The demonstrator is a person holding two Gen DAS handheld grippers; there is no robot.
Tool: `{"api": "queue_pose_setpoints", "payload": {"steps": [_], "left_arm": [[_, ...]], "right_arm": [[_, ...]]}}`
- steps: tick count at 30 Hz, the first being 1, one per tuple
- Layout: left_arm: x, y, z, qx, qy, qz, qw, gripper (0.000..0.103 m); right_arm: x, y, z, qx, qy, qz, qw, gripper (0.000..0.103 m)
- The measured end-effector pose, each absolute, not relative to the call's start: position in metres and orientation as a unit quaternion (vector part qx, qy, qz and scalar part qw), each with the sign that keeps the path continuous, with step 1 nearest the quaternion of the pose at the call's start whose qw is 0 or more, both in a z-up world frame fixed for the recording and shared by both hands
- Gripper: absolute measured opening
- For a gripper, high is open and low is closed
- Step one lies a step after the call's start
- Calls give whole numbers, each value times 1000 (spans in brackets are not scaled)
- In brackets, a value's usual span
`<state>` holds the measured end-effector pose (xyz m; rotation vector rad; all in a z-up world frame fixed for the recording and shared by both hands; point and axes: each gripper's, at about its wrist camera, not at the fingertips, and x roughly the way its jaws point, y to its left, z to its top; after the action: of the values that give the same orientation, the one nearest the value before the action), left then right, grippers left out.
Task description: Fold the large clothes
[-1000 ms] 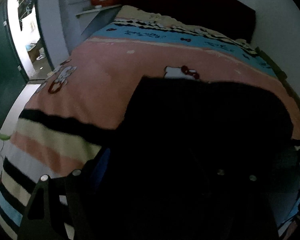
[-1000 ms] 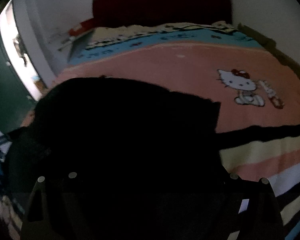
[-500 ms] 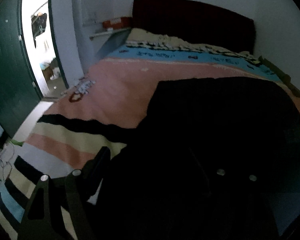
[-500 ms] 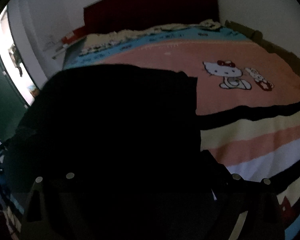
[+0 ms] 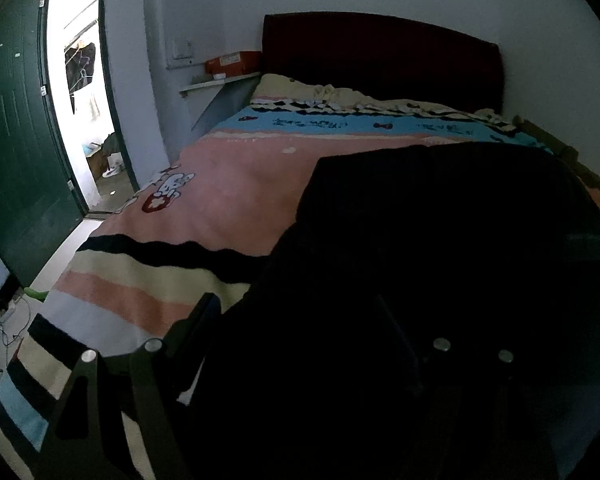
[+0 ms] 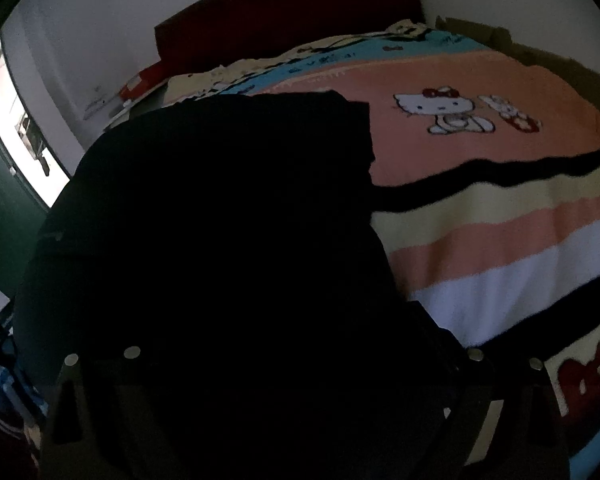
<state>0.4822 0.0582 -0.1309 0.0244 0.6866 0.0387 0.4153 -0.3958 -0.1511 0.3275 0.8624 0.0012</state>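
A large black garment (image 5: 440, 248) hangs lifted over the bed and fills the right of the left wrist view. It also fills the left and middle of the right wrist view (image 6: 220, 220). My left gripper (image 5: 296, 320) is buried in the black cloth; one finger (image 5: 196, 320) shows at the lower left. My right gripper (image 6: 300, 340) is also covered by the cloth, and its fingertips are hidden. Both seem to hold the garment's near edge, but the jaws cannot be seen in the dark.
The bed has a pink, blue and striped cartoon-cat blanket (image 5: 228, 184), also in the right wrist view (image 6: 480, 152). A dark red headboard (image 5: 380, 56) stands at the far end. An open green door (image 5: 16, 152) is on the left. A small shelf with an orange box (image 5: 232, 62) is on the wall.
Both grippers have risen and tilted up with the garment. The black cloth now reaches farther up the bed, and more of the wall and doorway shows.
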Motion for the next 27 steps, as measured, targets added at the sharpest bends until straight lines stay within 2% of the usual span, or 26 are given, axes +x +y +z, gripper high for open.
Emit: {"api": "queue_pose_setpoints", "payload": {"steps": [11,15,21,24,27], "left_arm": [[481,53,-137,30,335,26,941,78],[482,58,-136,22,357,15,934,78],[486,97,-93,-39,337,0,941,78],[522,112,-82,-83,387,-68,916,78],[560,120,-92,-112,443,-109,883,78]], "right_arm": [[412,-404,-164,180,422,9,888,100],[410,-406,-166,183,426,10,886,101],[411,-415,-141,152,421,-3,894,102],[424,-429,-123,153,411,-5,899,102],[449,-448,-125,199,429,21,881,102]]}}
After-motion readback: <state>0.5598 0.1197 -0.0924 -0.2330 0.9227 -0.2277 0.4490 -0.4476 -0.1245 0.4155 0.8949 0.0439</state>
